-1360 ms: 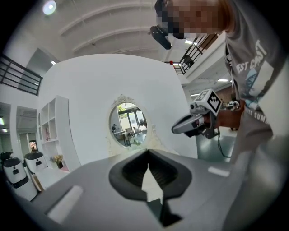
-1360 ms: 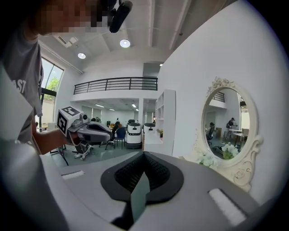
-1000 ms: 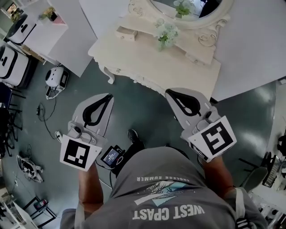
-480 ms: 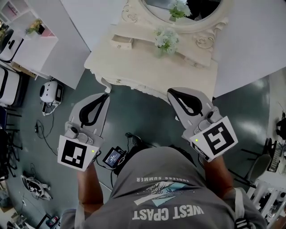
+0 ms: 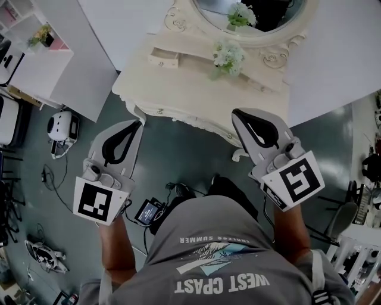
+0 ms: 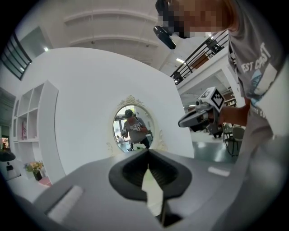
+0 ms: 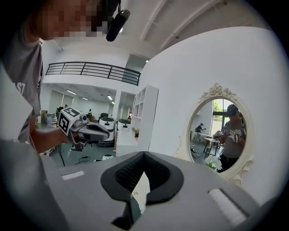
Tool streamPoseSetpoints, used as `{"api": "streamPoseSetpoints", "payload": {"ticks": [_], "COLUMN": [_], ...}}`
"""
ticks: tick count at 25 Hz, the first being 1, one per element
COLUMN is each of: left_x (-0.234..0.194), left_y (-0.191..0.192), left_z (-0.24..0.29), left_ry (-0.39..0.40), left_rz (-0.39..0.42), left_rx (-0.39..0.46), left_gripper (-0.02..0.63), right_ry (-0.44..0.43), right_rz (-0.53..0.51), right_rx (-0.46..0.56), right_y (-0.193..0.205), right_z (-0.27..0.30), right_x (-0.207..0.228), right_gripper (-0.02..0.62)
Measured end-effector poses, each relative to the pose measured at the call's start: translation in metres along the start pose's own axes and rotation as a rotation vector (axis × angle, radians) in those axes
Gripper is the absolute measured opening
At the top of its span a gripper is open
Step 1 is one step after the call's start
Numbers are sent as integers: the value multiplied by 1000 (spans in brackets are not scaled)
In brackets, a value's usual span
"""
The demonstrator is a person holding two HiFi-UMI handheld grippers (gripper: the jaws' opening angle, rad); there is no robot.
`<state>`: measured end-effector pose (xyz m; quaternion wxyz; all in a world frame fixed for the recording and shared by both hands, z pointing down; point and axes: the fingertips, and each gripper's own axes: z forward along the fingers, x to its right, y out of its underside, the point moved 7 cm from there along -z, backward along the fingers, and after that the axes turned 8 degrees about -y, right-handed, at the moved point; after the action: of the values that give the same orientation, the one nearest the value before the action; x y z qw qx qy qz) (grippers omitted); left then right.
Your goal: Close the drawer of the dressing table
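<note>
Looking steeply down on a cream dressing table (image 5: 196,89), smooth on top, carved and scalloped along the front edge. Cut off by the top of the head view: most of an oval mirror (image 5: 268,15) in a scrolled frame. Below it, on a raised shelf (image 5: 190,47), a bunch of pale flowers (image 5: 229,56).

Jutting from that shelf's left end over the surface, open: a small boxy drawer (image 5: 164,58). Too small to make out any knob on it. Not to be found in either gripper view, blocked there by the grey gripper bodies.

Off the table's left corner, over dark glossy floor (image 5: 178,149) and well apart from the drawer: the left gripper (image 5: 137,124), with jaws closed tip to tip on nothing. Visible in its own view: black ribbed pads (image 6: 128,173) bowed into a teardrop hollow.

Likewise the right gripper (image 5: 238,113), with jaws together and empty. Overlapping the table's front edge and hiding part of it. Impossible to tell from above whether touching the table or clear of it.

Filling the bottom of the head view and hiding the floor there: a grey printed shirt (image 5: 220,250).
</note>
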<state>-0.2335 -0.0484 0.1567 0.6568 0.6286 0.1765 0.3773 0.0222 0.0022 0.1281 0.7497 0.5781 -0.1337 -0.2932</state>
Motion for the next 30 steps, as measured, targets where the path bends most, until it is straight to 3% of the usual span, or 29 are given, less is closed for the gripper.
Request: {"api": "streamPoseSetpoints", "payload": {"ticks": [17,30], "left_x": [-57,-83], "left_y": [26,59], "left_z": [-24,37], "left_ry": [-278,-333], "left_rz": [-49,-86], "left_rx": [-105,-203], "left_gripper": [3,3], "right_ry": [-225,-323], "right_rz": [-133,-112], "right_rx": [83,46], "right_y": [-22,5], "right_z": [108,162], "right_x": [35,87], "right_gripper": [2,2]}}
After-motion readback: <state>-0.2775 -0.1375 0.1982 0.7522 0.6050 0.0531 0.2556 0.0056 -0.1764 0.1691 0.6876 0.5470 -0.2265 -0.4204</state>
